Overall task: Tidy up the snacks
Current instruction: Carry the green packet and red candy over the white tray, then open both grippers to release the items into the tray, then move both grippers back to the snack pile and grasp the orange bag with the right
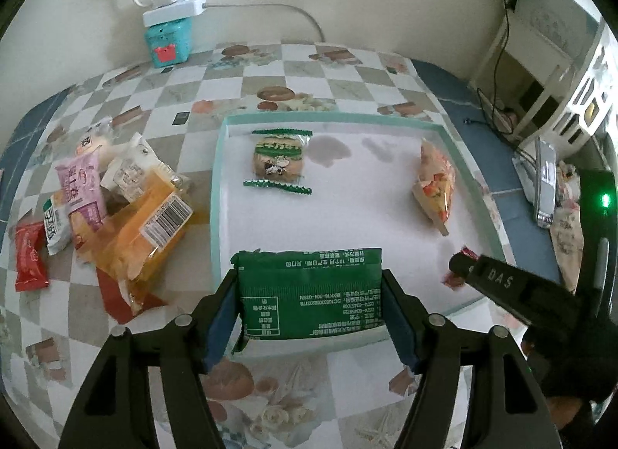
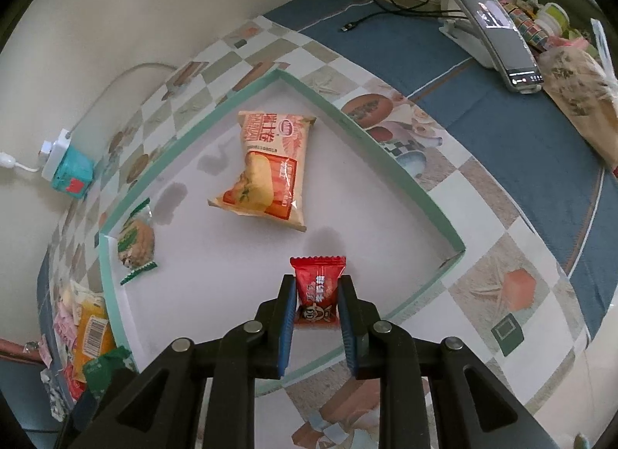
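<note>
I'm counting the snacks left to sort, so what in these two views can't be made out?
- Snack pile, left wrist view: packets overlap, so the count is unclear.
- Same pile, right wrist view: cut off by the frame edge and the left claw.
- Green packet: its front faces away.
- Red candy, left wrist view: mostly hidden by the right claw.

The tray (image 1: 216,178) is white inside with a mint-green rim. The desk (image 1: 309,74) wears a grey-and-white checked cloth with food prints, edged blue. The nearest packet (image 1: 309,290) is dark green with white print.
</note>
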`<state>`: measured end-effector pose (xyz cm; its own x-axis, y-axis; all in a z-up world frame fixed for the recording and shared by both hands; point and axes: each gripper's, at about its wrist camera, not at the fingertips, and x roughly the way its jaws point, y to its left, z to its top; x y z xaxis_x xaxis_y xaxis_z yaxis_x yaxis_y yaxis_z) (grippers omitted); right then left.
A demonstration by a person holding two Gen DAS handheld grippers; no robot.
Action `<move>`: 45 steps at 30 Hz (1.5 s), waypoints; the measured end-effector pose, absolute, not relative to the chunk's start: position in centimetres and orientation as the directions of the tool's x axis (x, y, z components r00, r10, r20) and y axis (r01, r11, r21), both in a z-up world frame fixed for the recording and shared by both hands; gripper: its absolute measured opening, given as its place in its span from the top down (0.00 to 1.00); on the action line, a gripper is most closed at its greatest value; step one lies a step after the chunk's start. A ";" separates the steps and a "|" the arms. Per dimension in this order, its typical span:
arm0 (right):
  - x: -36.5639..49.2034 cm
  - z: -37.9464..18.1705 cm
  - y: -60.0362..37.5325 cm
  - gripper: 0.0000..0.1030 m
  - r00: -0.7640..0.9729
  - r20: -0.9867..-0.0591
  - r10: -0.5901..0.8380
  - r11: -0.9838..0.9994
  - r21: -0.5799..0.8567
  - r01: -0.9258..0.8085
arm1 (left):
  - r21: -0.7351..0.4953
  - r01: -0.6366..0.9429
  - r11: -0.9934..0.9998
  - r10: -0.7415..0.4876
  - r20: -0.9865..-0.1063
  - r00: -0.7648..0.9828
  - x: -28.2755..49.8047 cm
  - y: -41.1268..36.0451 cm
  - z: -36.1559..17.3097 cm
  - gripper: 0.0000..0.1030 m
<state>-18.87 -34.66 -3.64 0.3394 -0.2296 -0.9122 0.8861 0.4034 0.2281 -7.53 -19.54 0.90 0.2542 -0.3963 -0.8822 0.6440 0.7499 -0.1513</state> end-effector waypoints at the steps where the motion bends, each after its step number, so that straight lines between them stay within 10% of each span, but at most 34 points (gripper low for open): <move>1: -19.1 -3.5 -34.6 0.77 0.336 -0.914 -0.229 0.404 0.225 0.887 | -0.154 0.638 0.755 -0.397 -0.881 0.257 -7.3 -19.4 0.9 0.25; 19: -14.7 -2.6 -29.5 0.00 0.331 -0.899 -0.285 0.579 0.114 0.807 | -0.185 0.156 0.970 -0.234 -0.878 0.418 2.5 -6.3 3.4 0.06; 28: -11.1 -2.0 -24.6 0.00 0.364 -0.894 -0.260 0.660 0.111 0.743 | -0.072 -0.156 0.985 -0.014 -0.939 0.343 6.0 3.1 1.2 0.06; 45: -5.9 -1.1 -17.6 0.00 0.463 -0.876 -0.135 0.757 0.210 0.618 | -0.098 -0.265 0.959 -0.022 -0.961 0.276 7.8 9.1 -0.5 0.06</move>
